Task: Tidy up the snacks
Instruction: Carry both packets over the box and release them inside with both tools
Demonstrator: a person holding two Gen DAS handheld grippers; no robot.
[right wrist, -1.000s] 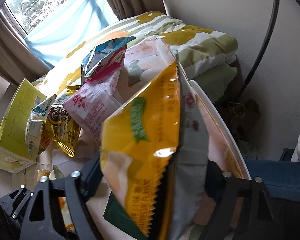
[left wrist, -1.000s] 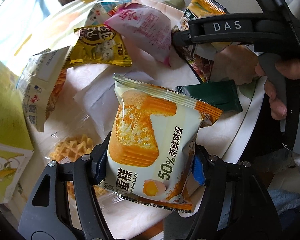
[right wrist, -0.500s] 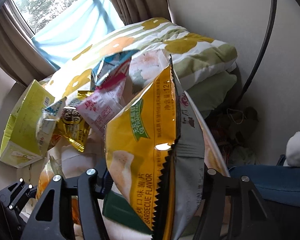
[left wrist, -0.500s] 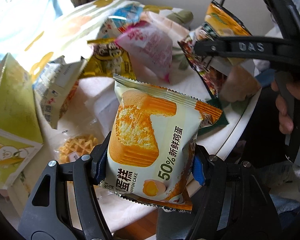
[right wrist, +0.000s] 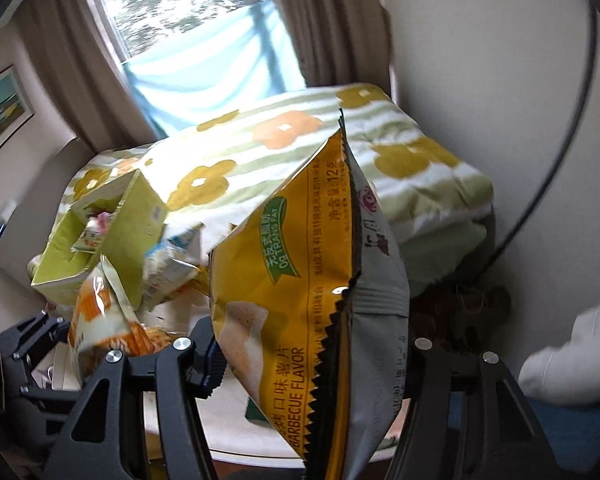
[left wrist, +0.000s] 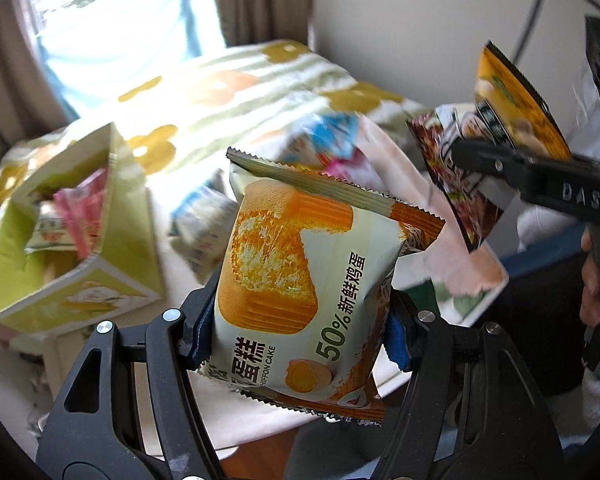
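Observation:
My left gripper (left wrist: pixel 300 332) is shut on a chiffon cake packet (left wrist: pixel 300 272), cream and orange, held upright above the white round table (left wrist: pixel 260 420). My right gripper (right wrist: pixel 312 356) is shut on a yellow barbecue chips bag (right wrist: pixel 300 280), also upright and off the table. In the left wrist view, the right gripper (left wrist: pixel 472 148) hangs at the upper right with the chips bag (left wrist: pixel 508 120) in it. The right wrist view shows the left gripper (right wrist: pixel 72 340) low at the left with the cake packet (right wrist: pixel 96 316). An open yellow-green box (left wrist: pixel 80 240) with packets inside stands at the table's left.
Loose snack packets (left wrist: pixel 204 224) lie blurred on the table between the box (right wrist: pixel 108 240) and the grippers, and a dark green packet (right wrist: pixel 256 416) lies under the chips bag. A bed with a flowered quilt (right wrist: pixel 300 152) stands behind. A hand (left wrist: pixel 596 280) grips the right handle.
Both grippers have risen with their packets still held. The table and loose snacks have dropped lower in view, and the open box and the bed show more fully.

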